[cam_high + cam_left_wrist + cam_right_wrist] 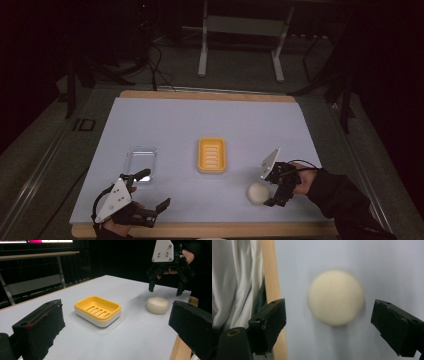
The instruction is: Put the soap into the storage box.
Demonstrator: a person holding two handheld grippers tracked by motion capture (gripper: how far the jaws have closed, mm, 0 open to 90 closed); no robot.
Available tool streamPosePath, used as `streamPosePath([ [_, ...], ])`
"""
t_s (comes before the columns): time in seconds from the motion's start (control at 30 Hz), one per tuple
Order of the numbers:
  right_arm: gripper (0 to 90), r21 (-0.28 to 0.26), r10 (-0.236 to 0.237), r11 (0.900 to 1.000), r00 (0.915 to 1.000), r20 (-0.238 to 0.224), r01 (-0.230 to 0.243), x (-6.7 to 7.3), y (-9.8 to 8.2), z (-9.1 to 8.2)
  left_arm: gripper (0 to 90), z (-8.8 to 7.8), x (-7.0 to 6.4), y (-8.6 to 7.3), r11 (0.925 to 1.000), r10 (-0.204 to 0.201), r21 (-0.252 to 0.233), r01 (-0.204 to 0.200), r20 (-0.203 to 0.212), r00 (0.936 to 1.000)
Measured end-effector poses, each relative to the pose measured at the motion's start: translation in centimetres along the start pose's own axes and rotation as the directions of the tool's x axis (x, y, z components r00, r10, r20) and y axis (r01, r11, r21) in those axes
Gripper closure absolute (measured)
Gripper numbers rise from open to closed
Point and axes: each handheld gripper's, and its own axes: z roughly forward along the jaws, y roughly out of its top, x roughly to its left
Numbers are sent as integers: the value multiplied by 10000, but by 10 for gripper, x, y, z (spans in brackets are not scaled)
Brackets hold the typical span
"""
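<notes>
The right claw [270,192] hangs open just above the round cream soap [258,193], jaws apart and not touching it. The soap lies on the desk [165,120] at four o'clock from the yellow soap dish [211,155]. The left claw [150,192] rests open at seven o'clock.

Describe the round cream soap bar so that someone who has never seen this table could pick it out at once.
Start at the pale blue table and find the yellow soap dish in its middle. Nearer the person and to the right, beside the open right tool, lies the soap bar. It is the one smooth, cream disc; the yellow dish and the clear lid are rectangular.
</notes>
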Motion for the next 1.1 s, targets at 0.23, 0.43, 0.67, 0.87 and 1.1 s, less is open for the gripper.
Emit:
streamPosePath([
  [0.23,123,-323,-289,9990,9989,367,301,3,1,11,1,1,0,0,10000,6,20,-6,51,10000],
  [0.43,132,-84,-649,9978,9966,499,654,4,0,21,1,1,0,0,10000,20,38,-20,54,10000],
  [0.67,146,51,-967,9953,9920,807,966,5,1,30,1,1,-1,0,10000,10,50,-11,70,10000],
  [0.87,151,269,-951,9953,9917,865,931,4,1,40,1,1,-1,0,10000,19,63,-20,82,10000],
  [1.1,210,465,-715,9966,9936,876,676,3,2,45,1,1,0,0,9999,59,117,-60,118,9999],
])
